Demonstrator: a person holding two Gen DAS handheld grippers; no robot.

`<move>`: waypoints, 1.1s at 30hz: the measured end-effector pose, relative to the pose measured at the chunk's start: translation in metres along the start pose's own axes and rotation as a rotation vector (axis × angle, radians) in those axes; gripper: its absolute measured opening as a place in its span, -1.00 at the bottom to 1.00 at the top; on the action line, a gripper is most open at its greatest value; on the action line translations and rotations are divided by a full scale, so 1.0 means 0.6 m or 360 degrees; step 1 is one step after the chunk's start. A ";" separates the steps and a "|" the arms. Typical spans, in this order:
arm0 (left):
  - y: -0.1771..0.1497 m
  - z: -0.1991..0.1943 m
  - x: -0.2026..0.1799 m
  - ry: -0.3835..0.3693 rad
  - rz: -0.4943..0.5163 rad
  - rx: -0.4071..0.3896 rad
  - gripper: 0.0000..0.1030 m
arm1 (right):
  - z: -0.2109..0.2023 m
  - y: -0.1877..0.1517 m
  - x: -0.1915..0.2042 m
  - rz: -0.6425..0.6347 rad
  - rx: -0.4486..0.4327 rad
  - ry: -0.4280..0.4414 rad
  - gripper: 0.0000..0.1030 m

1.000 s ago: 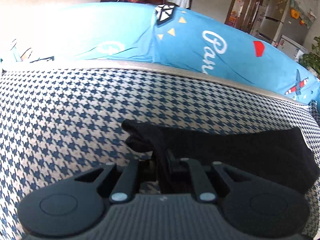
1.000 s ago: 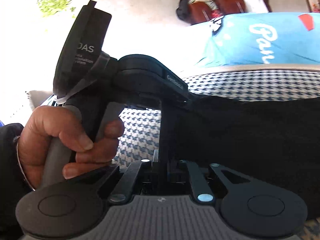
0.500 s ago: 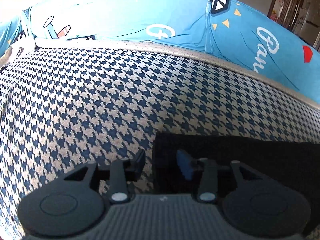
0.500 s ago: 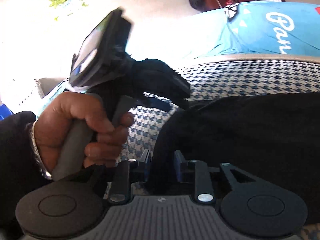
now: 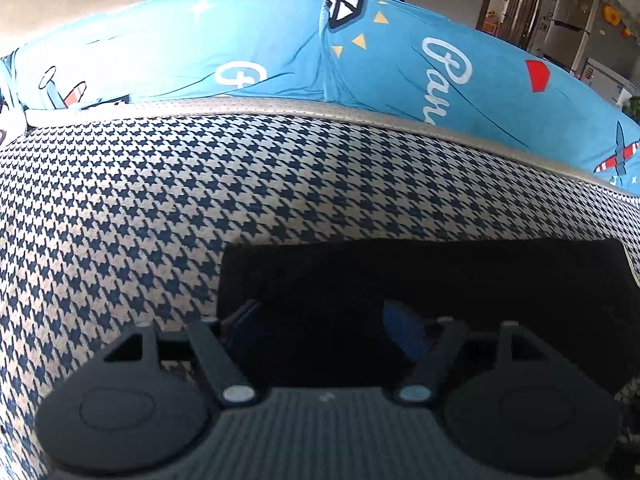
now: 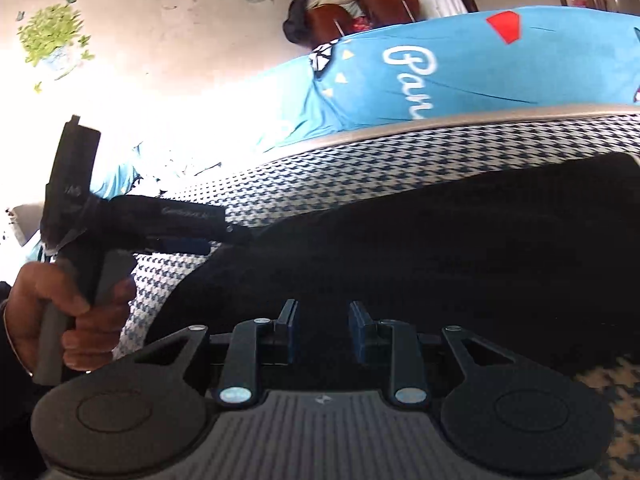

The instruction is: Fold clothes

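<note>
A black garment (image 5: 440, 272) lies flat as a folded rectangle on a houndstooth cushion (image 5: 160, 200). My left gripper (image 5: 322, 320) hangs over the garment's near left corner. Its jaws are opening, with cloth under them but not pressed by the blue pads. In the right wrist view the same garment (image 6: 440, 260) spreads dark across the middle. My right gripper (image 6: 323, 312) stands open just above its near edge, nothing pinched. The left gripper (image 6: 224, 238), held by a hand (image 6: 80, 304), reaches to the garment's left end.
A blue printed cover (image 5: 280, 60) rises behind the cushion, with a pale piped edge (image 5: 360, 112) between them. Brown chairs (image 6: 352, 8) with clothes on them stand beyond. Bare houndstooth fabric (image 6: 360, 156) stretches left of and behind the garment.
Both grippers were shut on bunched black cloth a second ago; both have let go and spread their jaws. The garment now lies flat, and the right gripper has shifted along its near edge.
</note>
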State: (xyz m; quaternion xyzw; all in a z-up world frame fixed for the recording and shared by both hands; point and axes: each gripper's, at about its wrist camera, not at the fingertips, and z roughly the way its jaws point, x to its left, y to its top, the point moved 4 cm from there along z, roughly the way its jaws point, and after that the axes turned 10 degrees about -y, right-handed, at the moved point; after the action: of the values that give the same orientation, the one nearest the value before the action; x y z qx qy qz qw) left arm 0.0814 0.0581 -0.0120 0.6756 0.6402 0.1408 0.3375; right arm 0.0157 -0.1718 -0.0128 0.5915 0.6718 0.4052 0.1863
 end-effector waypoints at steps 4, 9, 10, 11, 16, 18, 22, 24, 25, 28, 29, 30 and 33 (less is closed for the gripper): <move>-0.014 0.012 -0.030 -0.0036 0.0055 0.0034 0.50 | -0.021 0.013 -0.038 -0.0084 0.0005 -0.0094 -0.32; -0.034 0.026 -0.063 -0.0077 0.0101 0.0066 0.56 | -0.031 0.040 -0.101 -0.0078 0.0014 -0.0168 -0.32; -0.037 0.028 -0.069 -0.0086 0.0111 0.0069 0.56 | -0.031 0.045 -0.115 -0.0063 0.0013 -0.0206 -0.32; -0.040 0.030 -0.075 -0.0090 0.0121 0.0072 0.58 | -0.033 0.051 -0.128 -0.0051 0.0008 -0.0241 -0.32; -0.051 0.042 -0.095 -0.0109 0.0144 0.0080 0.61 | -0.026 0.074 -0.188 0.0042 -0.0009 -0.0322 -0.32; -0.055 0.045 -0.103 -0.0115 0.0152 0.0079 0.64 | -0.021 0.080 -0.206 0.0072 -0.0015 -0.0352 -0.32; -0.068 0.053 -0.116 -0.0124 0.0188 0.0097 0.71 | 0.003 0.084 -0.232 0.0092 0.0033 -0.0395 -0.32; -0.076 0.058 -0.121 -0.0121 0.0207 0.0112 0.72 | 0.019 0.080 -0.245 0.0102 0.0081 -0.0458 -0.32; -0.081 0.059 -0.124 -0.0116 0.0218 0.0116 0.75 | 0.025 0.079 -0.250 0.0106 0.0090 -0.0485 -0.32; -0.087 0.063 -0.134 -0.0117 0.0287 0.0133 0.87 | 0.034 0.085 -0.258 0.0092 0.0064 -0.0536 -0.32; -0.090 0.064 -0.138 -0.0111 0.0311 0.0138 0.88 | 0.036 0.088 -0.262 0.0100 0.0056 -0.0556 -0.32; -0.092 0.066 -0.141 -0.0106 0.0336 0.0144 0.89 | 0.039 0.091 -0.267 0.0117 0.0052 -0.0578 -0.32; -0.099 0.067 -0.153 -0.0110 0.0379 0.0152 0.93 | 0.047 0.098 -0.285 0.0167 0.0042 -0.0655 -0.32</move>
State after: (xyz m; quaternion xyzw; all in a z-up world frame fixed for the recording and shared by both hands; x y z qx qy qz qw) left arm 0.0476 -0.0438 -0.0573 0.7666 0.5494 0.1259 0.3076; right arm 0.1135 -0.3258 -0.0238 0.6983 0.5931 0.2761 0.2904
